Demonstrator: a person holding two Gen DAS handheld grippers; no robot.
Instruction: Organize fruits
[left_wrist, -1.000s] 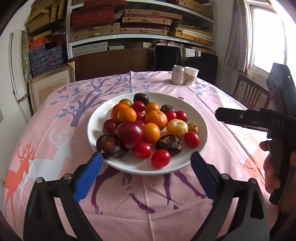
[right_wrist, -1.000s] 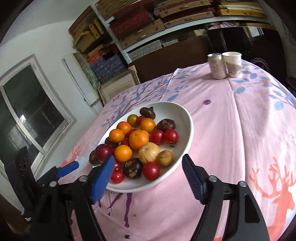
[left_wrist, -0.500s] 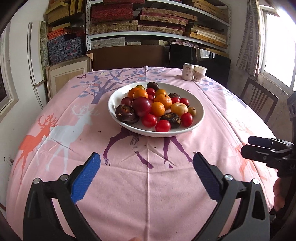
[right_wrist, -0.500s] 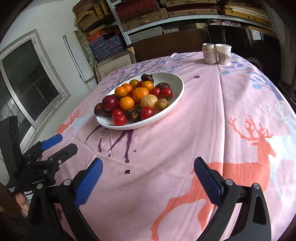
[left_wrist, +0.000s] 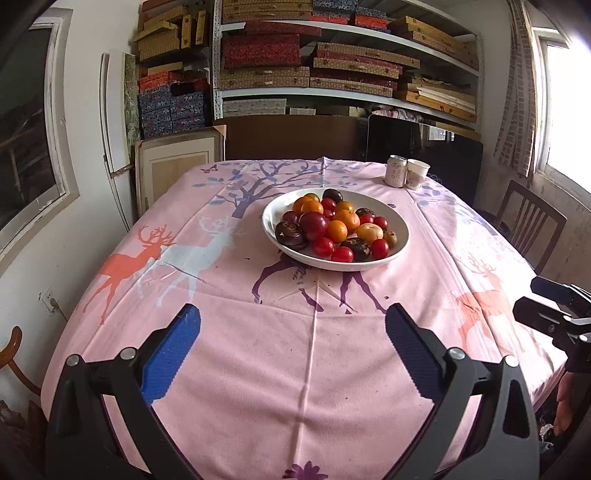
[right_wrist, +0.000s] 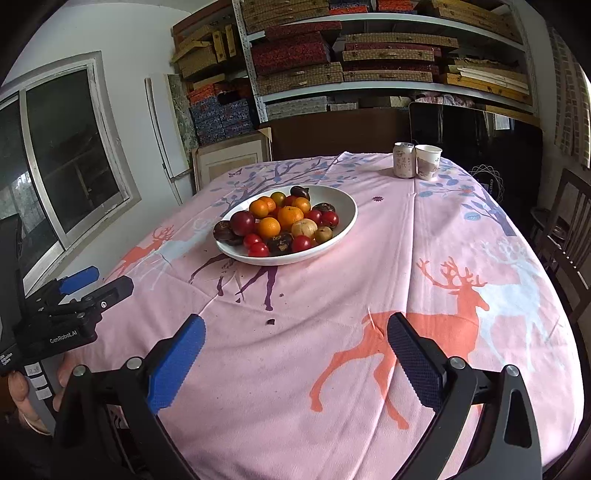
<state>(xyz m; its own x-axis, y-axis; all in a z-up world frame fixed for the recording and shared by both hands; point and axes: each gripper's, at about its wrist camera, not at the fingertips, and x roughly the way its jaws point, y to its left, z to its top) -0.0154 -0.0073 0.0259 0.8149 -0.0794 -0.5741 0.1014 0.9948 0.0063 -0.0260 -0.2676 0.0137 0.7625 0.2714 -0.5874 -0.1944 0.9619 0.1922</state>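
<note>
**While both claws hang empty, the heaped fruit could spill**

Left gripper (left_wrist: 291, 339) and right gripper (right_wrist: 295, 341) gape wide, holding nothing, well short of the plate (left_wrist: 400, 238). Fruits (left_wrist: 334, 229) sit piled mid-table; a careless nudge could roll them off.

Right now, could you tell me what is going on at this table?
A person holds a pair of tongs in each hand over a table with a pink cloth, sorting fruit. Both the left tongs and the right tongs are open and empty, near the table's front edge, well short of the bowl. The right tongs' jaws have just been opening, with nothing between them. The bowl is piled with oranges, red fruit and dark fruit. A can and a cup stand at the far edge.
</note>
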